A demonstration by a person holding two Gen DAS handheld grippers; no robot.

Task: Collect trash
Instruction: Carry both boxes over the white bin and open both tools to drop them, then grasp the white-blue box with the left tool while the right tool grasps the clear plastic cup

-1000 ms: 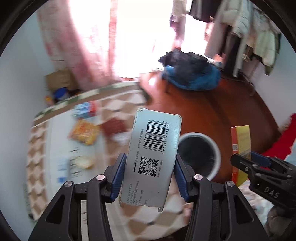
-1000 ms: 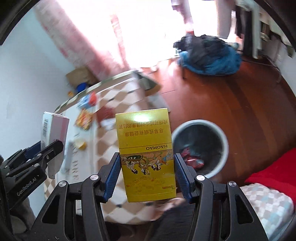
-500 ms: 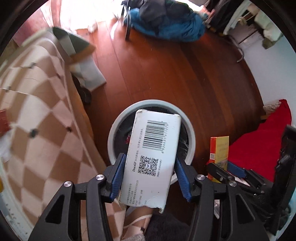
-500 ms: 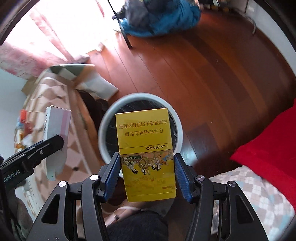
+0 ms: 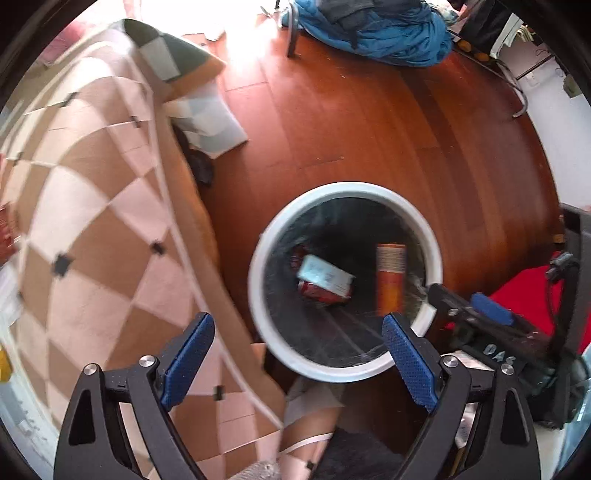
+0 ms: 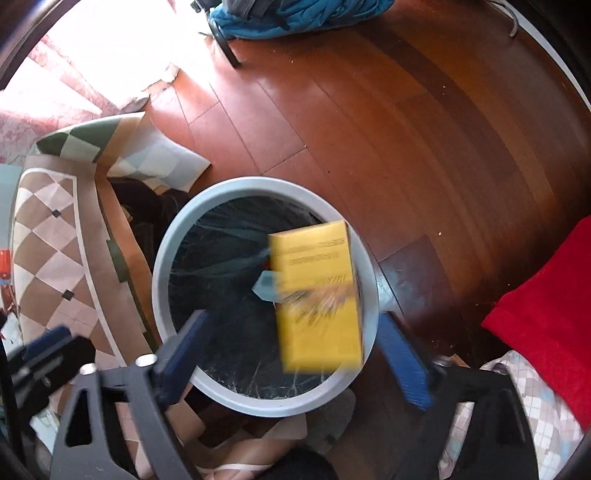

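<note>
A round bin with a pale rim (image 5: 424, 229) and a black liner stands on the wood floor, right below both grippers; it also shows in the right wrist view (image 6: 173, 229). My left gripper (image 5: 295, 350) is open and empty above it. The white barcode box (image 5: 325, 275) lies inside the bin on red wrappers. My right gripper (image 6: 291, 354) is open. The yellow box (image 6: 317, 295) is loose and blurred in the air over the bin's right side; in the left wrist view it (image 5: 389, 277) appears orange and upright inside the bin.
A table with a checked brown and cream cloth (image 5: 92, 221) stands left of the bin. A blue bundle of clothes (image 5: 373, 26) lies far across the wood floor (image 5: 369, 122). A red blanket (image 6: 546, 306) lies at the right.
Both grippers have opened over the bin. The white barcode box has dropped into the bin and the yellow box has left the right gripper and is falling in.
</note>
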